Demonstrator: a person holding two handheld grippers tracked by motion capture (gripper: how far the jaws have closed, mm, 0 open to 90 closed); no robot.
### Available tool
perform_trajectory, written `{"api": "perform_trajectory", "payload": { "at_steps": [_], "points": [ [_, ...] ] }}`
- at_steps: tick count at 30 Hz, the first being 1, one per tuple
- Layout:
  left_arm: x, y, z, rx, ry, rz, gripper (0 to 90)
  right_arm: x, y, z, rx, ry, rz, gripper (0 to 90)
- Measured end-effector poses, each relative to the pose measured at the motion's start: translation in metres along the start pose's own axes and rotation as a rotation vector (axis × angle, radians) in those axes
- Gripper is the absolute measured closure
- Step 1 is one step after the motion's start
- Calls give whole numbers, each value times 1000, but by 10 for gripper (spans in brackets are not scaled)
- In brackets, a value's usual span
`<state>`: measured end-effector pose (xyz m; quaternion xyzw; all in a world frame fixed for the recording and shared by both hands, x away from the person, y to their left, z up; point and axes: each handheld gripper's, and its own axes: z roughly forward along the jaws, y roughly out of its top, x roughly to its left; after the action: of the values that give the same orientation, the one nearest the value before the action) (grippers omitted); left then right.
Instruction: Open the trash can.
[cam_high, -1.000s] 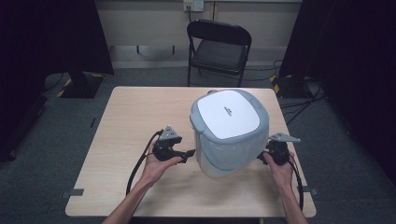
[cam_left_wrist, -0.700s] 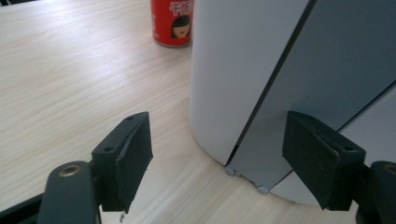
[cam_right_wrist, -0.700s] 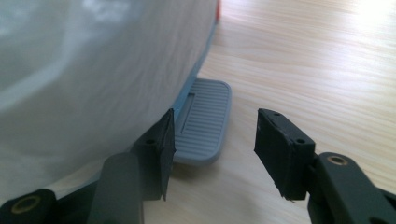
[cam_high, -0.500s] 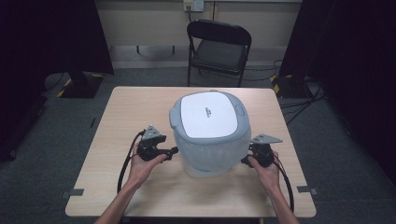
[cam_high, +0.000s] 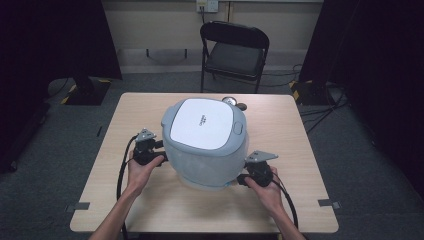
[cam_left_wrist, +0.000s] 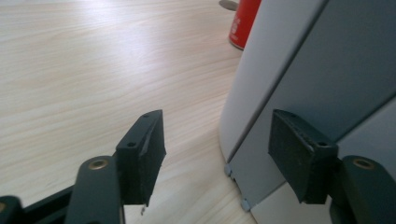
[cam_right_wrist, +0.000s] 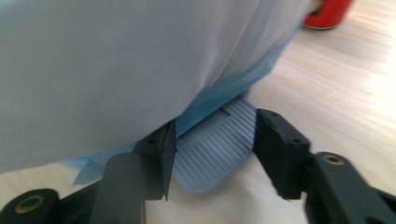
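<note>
I am bracing the big grey-and-white rounded plastic appliance (cam_high: 205, 142), sitting mid-table and probably bulky, stiff and slick-sided, between my left gripper (cam_high: 159, 151) and right gripper (cam_high: 243, 178), both jaws parted, the right straddling its ribbed foot pedal (cam_right_wrist: 212, 147), the likeliest hold.

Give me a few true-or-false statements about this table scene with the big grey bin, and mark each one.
1. A grey bin with a white lid stands on the table. True.
2. A red can stands behind the bin. True.
3. The left gripper is clamped shut on the lid. False: its jaws are apart, beside the bin's wall.
4. The folding chair is on the table. False: it stands on the floor beyond it.
5. The right gripper straddles a ribbed pedal at the bin's base. True.
</note>
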<state>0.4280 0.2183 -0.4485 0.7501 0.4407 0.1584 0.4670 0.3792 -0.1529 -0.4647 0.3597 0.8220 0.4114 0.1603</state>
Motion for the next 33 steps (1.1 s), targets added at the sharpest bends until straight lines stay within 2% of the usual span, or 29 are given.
{"api": "perform_trajectory", "payload": {
  "at_steps": [1,2,3,4,5,7,8,11,13,14,16,18,19,20,21,22,23,24,26,27,28,29,30,33],
  "points": [
    [5,-4,-5,0,9,-25,375,3,0,1,1,19,10,483],
    [5,-4,-5,0,9,-25,362,3,0,1,1,19,10,483],
    [6,-8,-9,4,9,-28,362,5,0,1,2,44,24,481],
    [9,-17,-17,16,-11,-25,339,8,-1,2,1,79,10,441],
    [8,-23,-21,18,-14,-8,329,9,0,1,6,94,10,439],
    [8,-29,-25,27,-10,2,326,8,-1,-2,3,101,20,420],
    [8,-38,-33,28,-15,-2,326,2,-2,-8,-8,91,26,424],
    [5,-41,-40,30,-24,4,326,-16,-8,-11,-9,14,47,437],
    [-5,-46,-47,53,-43,49,323,-27,-10,-10,-15,-44,57,410],
    [-9,-48,-47,56,-55,48,322,-31,-9,-9,-18,-66,58,389],
    [-13,-51,-45,65,-68,53,318,-39,-8,-4,-24,-76,75,382],
    [-18,-52,-42,72,-71,65,302,-43,-7,5,-17,-116,67,413],
    [-19,-52,-41,77,-64,84,275,-46,-8,12,-10,-100,70,437],
    [-19,-52,-41,77,-64,84,265,-46,-8,12,-10,-100,70,437],
    [-21,-53,-39,82,-50,100,269,-43,-11,19,12,-94,50,449],
    [-21,-54,-38,76,-57,83,262,-42,-11,22,24,-81,41,473],
    [-21,-54,-38,76,-57,83,255,-42,-11,22,24,-81,41,473],
    [-20,-55,-38,75,-52,76,278,-39,-14,25,33,-79,38,528],
    [-19,-55,-37,70,-43,70,273,-39,-14,26,32,-64,42,556],
    [-19,-55,-38,68,-36,72,282,-36,-15,26,26,-54,33,615],
    [-17,-55,-38,65,-27,66,294,-34,-15,25,26,-47,28,636],
    [-15,-55,-39,60,-19,52,306,-32,-16,26,30,-27,30,638],
    [-15,-55,-39,60,-19,52,327,-32,-16,26,30,-27,30,638],
    [-3,-54,-40,46,4,11,353,-19,-16,29,39,58,13,604]
  ]
}}
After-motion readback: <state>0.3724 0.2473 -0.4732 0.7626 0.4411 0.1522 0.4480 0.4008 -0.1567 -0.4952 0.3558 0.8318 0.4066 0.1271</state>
